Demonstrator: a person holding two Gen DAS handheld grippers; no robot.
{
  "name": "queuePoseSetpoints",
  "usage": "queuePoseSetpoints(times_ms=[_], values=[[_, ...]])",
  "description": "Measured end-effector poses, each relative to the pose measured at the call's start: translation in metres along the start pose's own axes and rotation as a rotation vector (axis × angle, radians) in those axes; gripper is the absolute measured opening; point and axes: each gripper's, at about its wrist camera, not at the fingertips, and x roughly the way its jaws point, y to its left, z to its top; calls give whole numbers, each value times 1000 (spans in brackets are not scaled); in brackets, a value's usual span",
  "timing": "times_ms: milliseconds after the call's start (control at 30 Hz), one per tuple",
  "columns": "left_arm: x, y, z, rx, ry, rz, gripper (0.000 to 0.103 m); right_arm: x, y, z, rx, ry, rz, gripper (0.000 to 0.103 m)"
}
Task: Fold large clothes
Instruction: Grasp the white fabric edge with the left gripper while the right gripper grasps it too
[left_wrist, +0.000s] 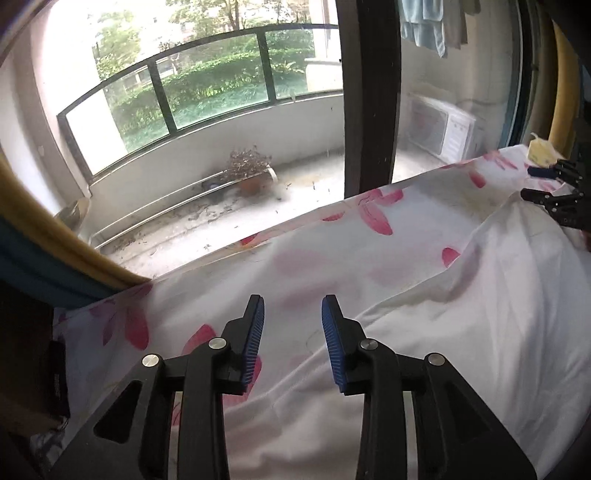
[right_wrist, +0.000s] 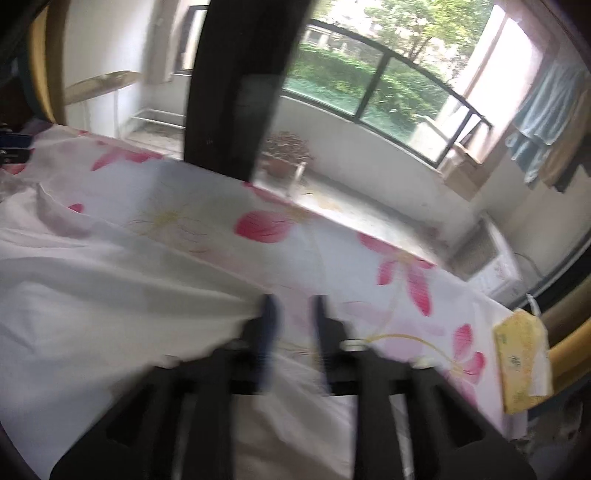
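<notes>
A large white garment (left_wrist: 480, 314) lies rumpled on a bed sheet printed with pink flowers (left_wrist: 332, 266). My left gripper (left_wrist: 292, 306) hangs open just above the garment's left edge, nothing between its blue pads. My right gripper (left_wrist: 543, 184) shows at the far right, open by the garment's far corner. In the right wrist view the white garment (right_wrist: 92, 295) fills the left and the flowered sheet (right_wrist: 369, 277) the right. The right gripper (right_wrist: 291, 310) is blurred, its jaws apart, with the garment's edge against the left finger (right_wrist: 267, 321).
A dark window post (left_wrist: 369, 110) stands behind the bed, with a balcony, a potted plant (left_wrist: 251, 173) and an outdoor air-conditioner unit (left_wrist: 443, 129) beyond the glass. A yellow tissue pack (right_wrist: 521, 362) lies on the sheet near the bed's right corner. Yellow curtains (left_wrist: 55, 229) frame both sides.
</notes>
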Motion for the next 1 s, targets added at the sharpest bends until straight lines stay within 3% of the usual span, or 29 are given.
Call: queuePoseSetpoints(times_ms=[200,300,600,800,933,1000], values=[[-24,8,-27,-4,18,35,35,-27,-27,-2,54,-42,-44,62],[-36,17,-46,-66,30,60,45,-39,-38,-15,80,-31,-54,62],[-80,36,-102,-235,35,78,45,-68,-66,-71,207,35,-37,62],[-98,25,-127,-315,55,57,45,-89,-71,-108,285,72,25,62],[-105,7,-143,-328,45,28,45,-91,-61,-139,338,114,125,62],[-100,4,-152,-350,57,9,45,-92,-54,-145,326,94,140,61]])
